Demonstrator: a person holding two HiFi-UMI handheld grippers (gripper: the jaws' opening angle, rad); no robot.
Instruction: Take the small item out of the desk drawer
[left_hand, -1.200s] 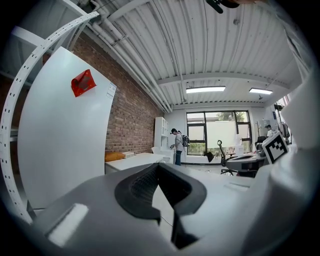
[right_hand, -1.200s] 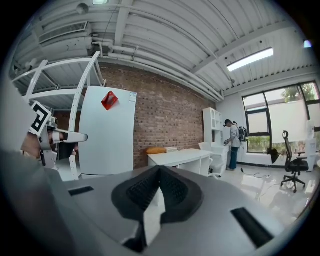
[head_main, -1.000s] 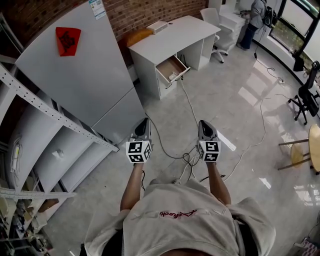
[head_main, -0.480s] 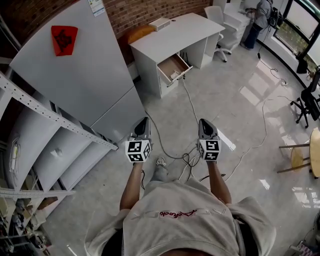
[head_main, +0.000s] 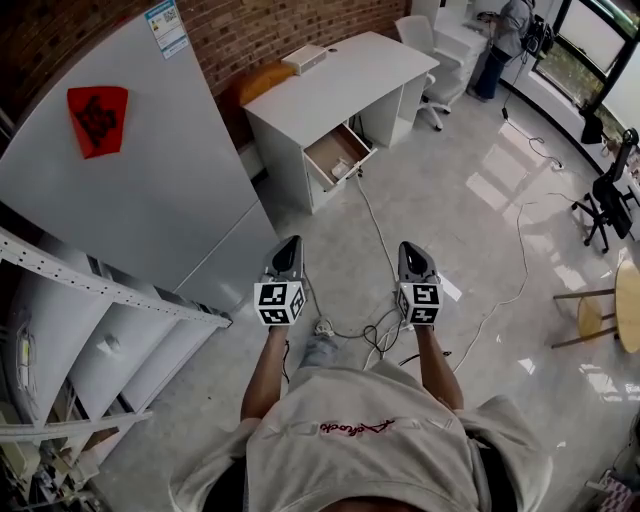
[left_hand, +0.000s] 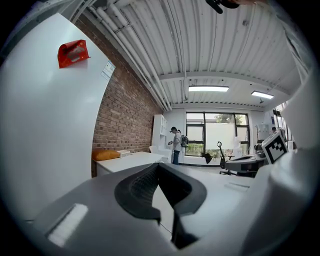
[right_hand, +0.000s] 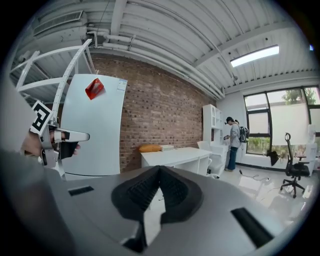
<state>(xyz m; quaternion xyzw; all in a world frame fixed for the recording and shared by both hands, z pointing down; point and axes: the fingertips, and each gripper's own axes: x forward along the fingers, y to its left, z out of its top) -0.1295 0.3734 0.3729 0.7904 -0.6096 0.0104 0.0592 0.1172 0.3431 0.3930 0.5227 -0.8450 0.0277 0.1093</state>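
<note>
Across the pale floor (head_main: 450, 200), the drawer (head_main: 335, 152) of the far desk (head_main: 330, 80) already stands open, a small item (head_main: 345, 168) barely discernible inside, while the left gripper (head_main: 288, 248) and right gripper (head_main: 411, 250), both closed and empty, hover well short of it; reaching and grasping are left to do.
</note>
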